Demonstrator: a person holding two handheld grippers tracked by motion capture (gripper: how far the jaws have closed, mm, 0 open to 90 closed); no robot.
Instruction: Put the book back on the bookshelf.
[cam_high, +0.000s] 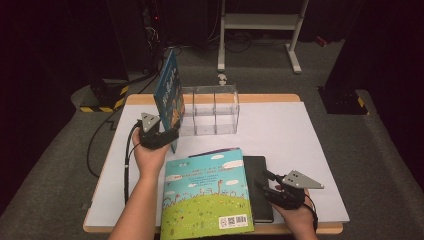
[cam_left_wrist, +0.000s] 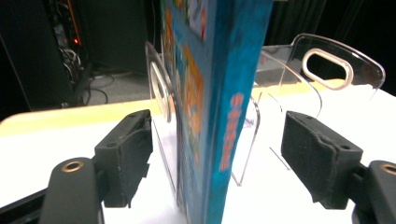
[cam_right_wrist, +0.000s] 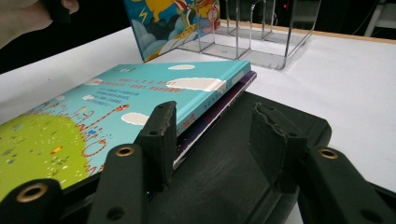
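High view: blue picture book (cam_high: 169, 95) is standing upright in the clear acrylic rack's (cam_high: 215, 110) left end; left gripper (cam_high: 172, 136) is hovering beside it.

Left gripper view: jaws are gaping wide, clear of the spine.

Right gripper view: right gripper (cam_right_wrist: 212, 135) is sitting open over the flat book stack (cam_right_wrist: 140, 107).

The upright blue book (cam_left_wrist: 219, 107) runs off the top and bottom edges in the left gripper view, its spine lettering blurred. At the table's near edge, the green-and-blue book (cam_high: 207, 197) hides most of a purple book (cam_right_wrist: 224, 105) and part of a black tray (cam_high: 260, 187); its cover text is too small to read
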